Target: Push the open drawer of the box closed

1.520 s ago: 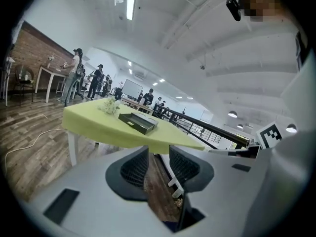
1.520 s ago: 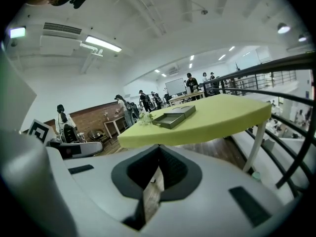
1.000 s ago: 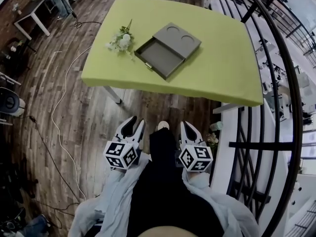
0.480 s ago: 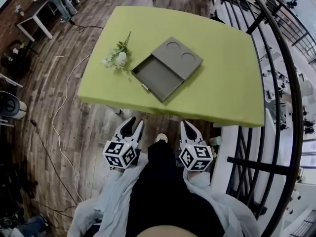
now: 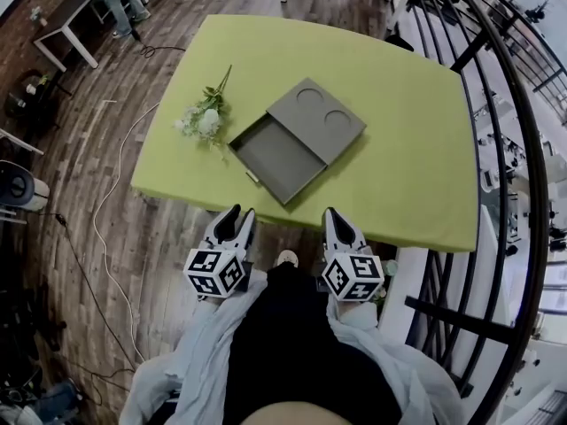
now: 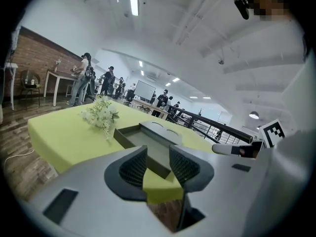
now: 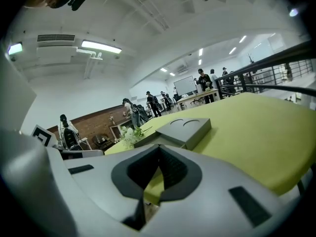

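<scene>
a: where was the box [image 5: 316,119]?
b: on the green table [image 5: 399,158], abt mid. grey, two round dents in its top. its drawer [image 5: 279,159] stuck out toward the near left, wide open & empty inside, w/ a small handle [image 5: 252,177] on the front edge.
a: anything by it?
b: a sprig of white flowers [image 5: 202,120] just left of the drawer. cldn't tell if they touched.
a: grippers?
b: both hung low on the near side, just short of the table's near edge, over the wood floor [image 5: 115,202], apart from the drawer. left gripper [image 5: 234,215] had its fingers [image 6: 133,166] a little apart, narrow gap, nothing in it. its own view showed the drawer front & table edge thru the gap. right gripper [image 5: 333,215] had its fingers [image 7: 173,169] pressed together at the tips, nothing held.
a: and around?
b: a black railing [image 5: 496,104] ran along the table's right. ppl [image 6: 84,78] stood far off by other tables.
</scene>
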Demonstrator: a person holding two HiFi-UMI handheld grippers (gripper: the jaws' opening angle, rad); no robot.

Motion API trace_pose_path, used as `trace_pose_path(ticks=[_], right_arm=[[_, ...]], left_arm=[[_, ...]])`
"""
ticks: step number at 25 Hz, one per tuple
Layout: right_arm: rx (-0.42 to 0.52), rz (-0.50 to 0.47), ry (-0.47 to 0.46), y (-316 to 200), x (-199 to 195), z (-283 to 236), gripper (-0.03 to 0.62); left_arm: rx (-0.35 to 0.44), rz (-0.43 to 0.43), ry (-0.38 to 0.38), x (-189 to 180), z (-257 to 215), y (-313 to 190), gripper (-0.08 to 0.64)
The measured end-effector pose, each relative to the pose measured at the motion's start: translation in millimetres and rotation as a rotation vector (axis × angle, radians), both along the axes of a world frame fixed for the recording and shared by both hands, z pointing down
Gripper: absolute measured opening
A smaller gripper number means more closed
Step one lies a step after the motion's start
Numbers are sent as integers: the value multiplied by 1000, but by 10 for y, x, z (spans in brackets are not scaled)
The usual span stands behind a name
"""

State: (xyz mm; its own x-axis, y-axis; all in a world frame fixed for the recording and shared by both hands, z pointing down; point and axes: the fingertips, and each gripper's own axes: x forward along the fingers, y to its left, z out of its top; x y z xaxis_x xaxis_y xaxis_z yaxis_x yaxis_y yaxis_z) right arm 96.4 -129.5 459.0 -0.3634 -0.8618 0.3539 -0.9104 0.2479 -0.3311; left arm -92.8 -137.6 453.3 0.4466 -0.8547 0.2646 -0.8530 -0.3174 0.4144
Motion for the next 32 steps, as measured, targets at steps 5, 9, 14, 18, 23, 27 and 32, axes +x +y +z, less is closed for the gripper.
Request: trace_pose_path(ticks=[5,9,14,18,23,27,32], right_arm=[[12,-27,6,-261,45,15,6],[11,-41,0,-398,76,28,6],[-1,-63,1,-421,41,78,6],[-15,-67,4,-440,23,111,6],[-44,-56,11,-446,29,174,6],[-68,-42,12,-485,52,202,8],[-97,-38,-15,-547,26,256,7]], left_arm=[[-2,-38,21,-9,49,-227,135],[-7,-75,55,-27,70,-349,135],[-61,-131,161,-114,188,-428,135],[-123,-138,254,-149,304,-538,135],[-222,-123,361,-136,513,-634,135],[-303,-151,447,-170,674,-728,135],[-390,-149,592,-137,756,-866,135]])
